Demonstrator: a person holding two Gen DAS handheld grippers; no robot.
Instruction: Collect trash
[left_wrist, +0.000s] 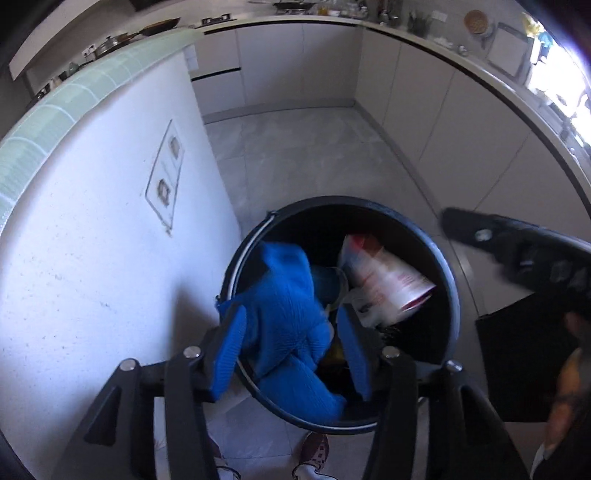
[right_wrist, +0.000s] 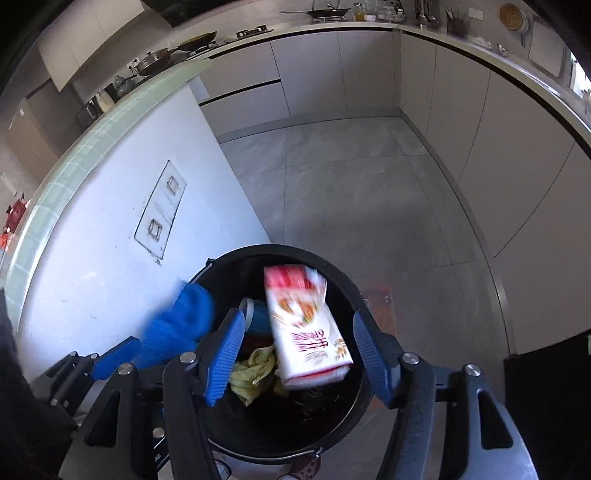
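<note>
A black round trash bin (left_wrist: 448, 280) (right_wrist: 360, 295) stands on the floor by a white counter wall. My left gripper (left_wrist: 291, 339) is open above its rim with a blue cloth (left_wrist: 284, 314) between the fingers, draped over the rim; the cloth also shows in the right wrist view (right_wrist: 177, 325). My right gripper (right_wrist: 299, 350) is open over the bin. A red and white carton (right_wrist: 306, 332) is blurred between its fingers, free of them, over the bin; it also shows in the left wrist view (left_wrist: 384, 277). A yellow rag (right_wrist: 255, 373) and a blue cup (right_wrist: 258, 314) lie inside.
The white counter wall (left_wrist: 110, 240) with a green tiled top is close on the left. Grey cabinets (right_wrist: 498, 122) line the back and right. A black object (right_wrist: 546, 384) stands at the right. The person's shoes (left_wrist: 314, 450) are below the bin.
</note>
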